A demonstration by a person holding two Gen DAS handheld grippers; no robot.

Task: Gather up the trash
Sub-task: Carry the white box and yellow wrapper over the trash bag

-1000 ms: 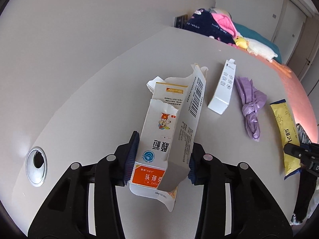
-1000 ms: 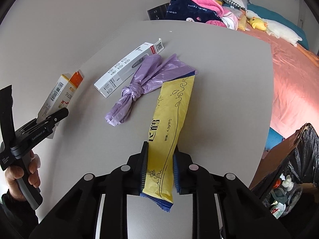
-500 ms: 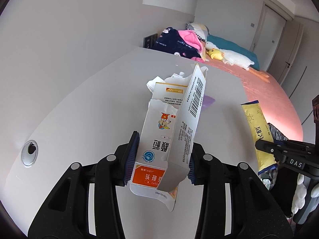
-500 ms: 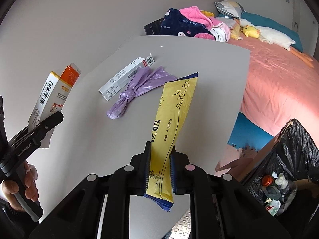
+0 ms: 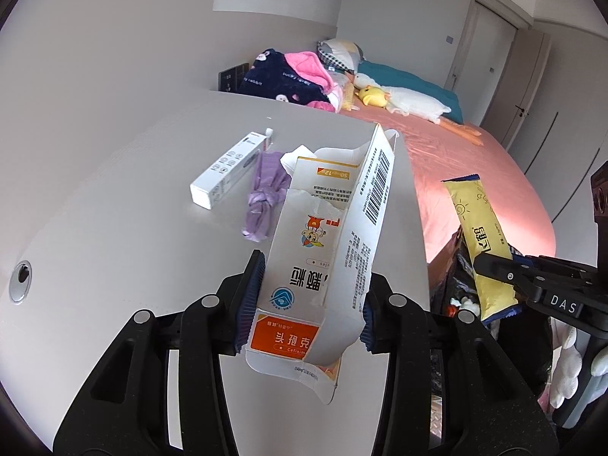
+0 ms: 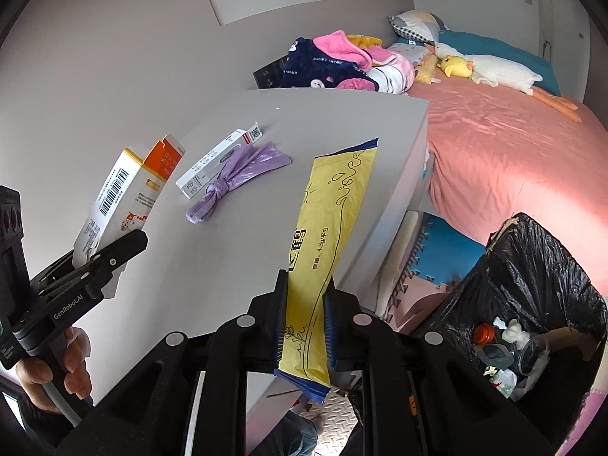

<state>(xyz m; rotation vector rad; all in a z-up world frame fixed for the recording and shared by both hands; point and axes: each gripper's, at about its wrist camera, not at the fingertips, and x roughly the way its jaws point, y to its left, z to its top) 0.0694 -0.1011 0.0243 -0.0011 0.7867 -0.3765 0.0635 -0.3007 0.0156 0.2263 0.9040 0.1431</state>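
Observation:
My left gripper is shut on a torn white and orange medicine box, held up above the grey table. The box also shows in the right wrist view. My right gripper is shut on a long yellow wrapper, lifted past the table's right edge; the wrapper also shows in the left wrist view. A black-lined trash bin with trash inside stands on the floor at the lower right. A white slim box and a knotted purple bag lie on the table.
A bed with a pink sheet, piled clothes and a plush duck lies beyond the table. A round cable hole is in the table at the left. Blue foam mats cover the floor by the bin.
Both grippers have risen and swung right with their loads, away from the table top. The trash bin has come into fuller view at the right gripper's lower right.

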